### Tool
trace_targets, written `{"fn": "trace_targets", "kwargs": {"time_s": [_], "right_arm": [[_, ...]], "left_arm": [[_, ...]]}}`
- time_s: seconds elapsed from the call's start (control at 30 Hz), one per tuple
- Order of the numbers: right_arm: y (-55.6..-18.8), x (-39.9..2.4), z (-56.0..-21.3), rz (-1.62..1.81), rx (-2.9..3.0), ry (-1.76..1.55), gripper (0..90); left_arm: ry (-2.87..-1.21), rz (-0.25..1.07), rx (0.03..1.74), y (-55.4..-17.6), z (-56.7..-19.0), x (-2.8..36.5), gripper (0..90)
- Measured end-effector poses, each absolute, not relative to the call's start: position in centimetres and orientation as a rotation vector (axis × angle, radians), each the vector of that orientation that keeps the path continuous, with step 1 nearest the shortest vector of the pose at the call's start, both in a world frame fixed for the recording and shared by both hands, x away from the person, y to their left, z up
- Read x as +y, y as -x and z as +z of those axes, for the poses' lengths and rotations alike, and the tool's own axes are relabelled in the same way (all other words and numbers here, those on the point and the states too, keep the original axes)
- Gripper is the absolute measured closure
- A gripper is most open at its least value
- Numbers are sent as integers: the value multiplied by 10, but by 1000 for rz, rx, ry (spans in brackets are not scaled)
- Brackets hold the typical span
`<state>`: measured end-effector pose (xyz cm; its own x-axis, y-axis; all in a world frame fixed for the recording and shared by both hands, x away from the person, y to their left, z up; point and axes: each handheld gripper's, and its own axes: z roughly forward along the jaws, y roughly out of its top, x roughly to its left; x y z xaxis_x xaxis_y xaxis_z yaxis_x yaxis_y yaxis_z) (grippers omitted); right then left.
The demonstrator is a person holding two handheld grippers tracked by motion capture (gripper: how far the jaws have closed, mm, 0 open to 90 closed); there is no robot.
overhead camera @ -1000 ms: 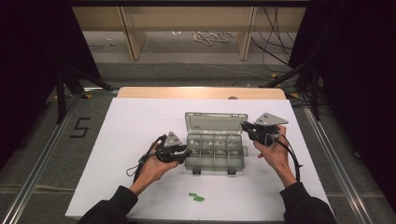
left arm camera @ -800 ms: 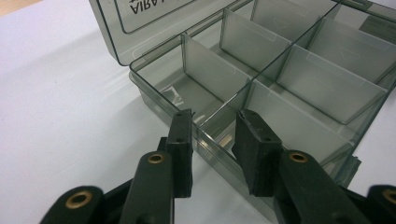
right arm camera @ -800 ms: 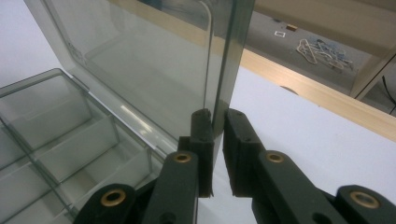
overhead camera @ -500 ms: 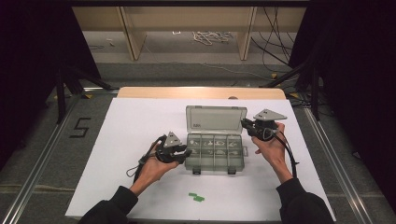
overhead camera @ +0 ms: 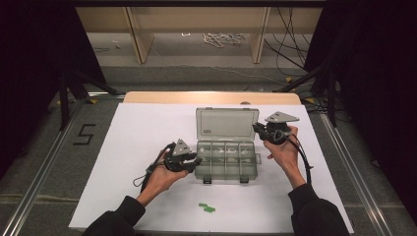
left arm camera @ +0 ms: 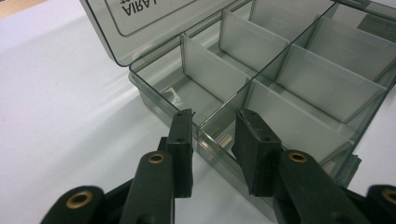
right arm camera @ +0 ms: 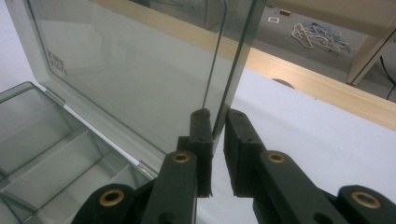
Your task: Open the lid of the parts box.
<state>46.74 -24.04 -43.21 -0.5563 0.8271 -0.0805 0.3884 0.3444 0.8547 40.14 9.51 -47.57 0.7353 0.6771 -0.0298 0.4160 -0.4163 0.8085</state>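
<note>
**Two grippers on the box, lid up, nothing loaded yet**

Halfway at best, by the look of it. Sitting mid-bench (overhead camera: 147, 128), the clear compartment box (overhead camera: 225, 160), with its lid (overhead camera: 227, 123) swung up and standing near upright at the back edge. Opening stage looking done or all but done.

Right gripper (overhead camera: 255, 129) pinched tight on the lid's free side edge, the thin clear panel caught between the two pads in the right gripper view (right arm camera: 218, 114).

Left gripper (overhead camera: 195, 161) down at the box's left end, straddling the wall in the left gripper view (left arm camera: 212, 116), one jaw outside, the other over an end compartment. Bracing the base, probably, though hard to tell whether the pads actually press on the rim.

Compartments (left arm camera: 299, 79) looking empty in that close view; in the high view, too small to be sure. Lying near the bench's front edge, well apart from the box, a few small green pieces (overhead camera: 207, 207), untouched.

Left to do, on this reading: letting go of the lid, then fetching the green pieces and dropping them in.
</note>
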Motion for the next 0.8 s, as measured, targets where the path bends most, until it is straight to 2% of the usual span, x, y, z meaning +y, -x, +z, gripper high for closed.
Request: {"fn": "trace_targets", "kwargs": {"time_s": [0.8], "right_arm": [[-489,-236,-439,1125,2079,-1194,813]], "left_arm": [[-2064,388,814,-402,-476,96,676]]}}
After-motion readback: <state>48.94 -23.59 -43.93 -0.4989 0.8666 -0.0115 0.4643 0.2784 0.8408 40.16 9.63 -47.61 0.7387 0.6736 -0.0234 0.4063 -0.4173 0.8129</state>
